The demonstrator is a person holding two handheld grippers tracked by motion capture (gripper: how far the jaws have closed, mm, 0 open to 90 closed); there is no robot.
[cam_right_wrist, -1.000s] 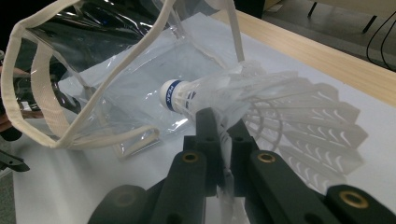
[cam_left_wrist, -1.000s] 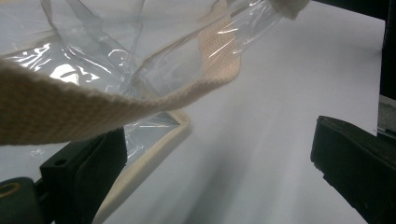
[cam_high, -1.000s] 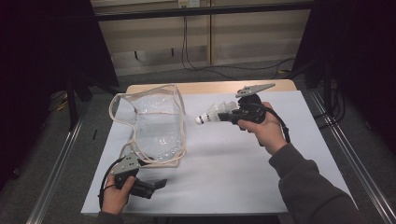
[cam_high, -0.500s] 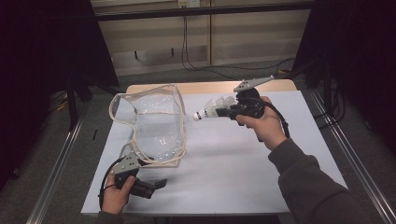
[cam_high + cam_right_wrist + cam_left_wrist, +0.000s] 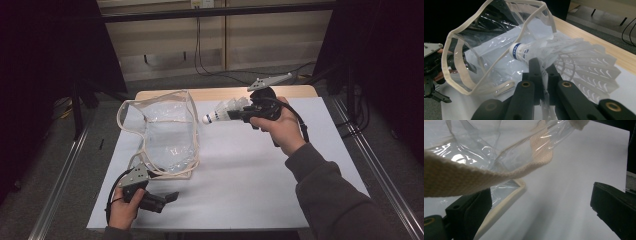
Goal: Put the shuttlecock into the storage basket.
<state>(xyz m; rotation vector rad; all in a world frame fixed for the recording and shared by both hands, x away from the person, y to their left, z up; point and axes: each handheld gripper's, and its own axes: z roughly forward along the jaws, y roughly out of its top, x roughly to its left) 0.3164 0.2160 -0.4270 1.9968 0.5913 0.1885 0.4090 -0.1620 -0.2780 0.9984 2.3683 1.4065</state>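
Note:
A white feathered shuttlecock [image 5: 223,113] with a blue-banded cork is held above the table's far side, its cork pointing left. My right gripper [image 5: 240,114] is shut on its feathers. In the right gripper view the shuttlecock [image 5: 564,58] lies between the jaws of my right gripper [image 5: 541,68] and aims at the mouth of a clear plastic bag [image 5: 494,42]. The bag [image 5: 167,132], trimmed in cream webbing, stands open on the left of the table. My left gripper [image 5: 166,199] is near the front left edge, open. A cream strap [image 5: 474,176] crosses above its left jaw.
A white sheet [image 5: 250,185] covers the wooden table [image 5: 220,93]. Metal rails [image 5: 65,175] run along the floor on both sides. Cables [image 5: 200,55] hang at the back wall. Dark frame posts stand at the left and right.
The right gripper has risen a little with the shuttlecock in it. The left gripper and the bag have stayed put.

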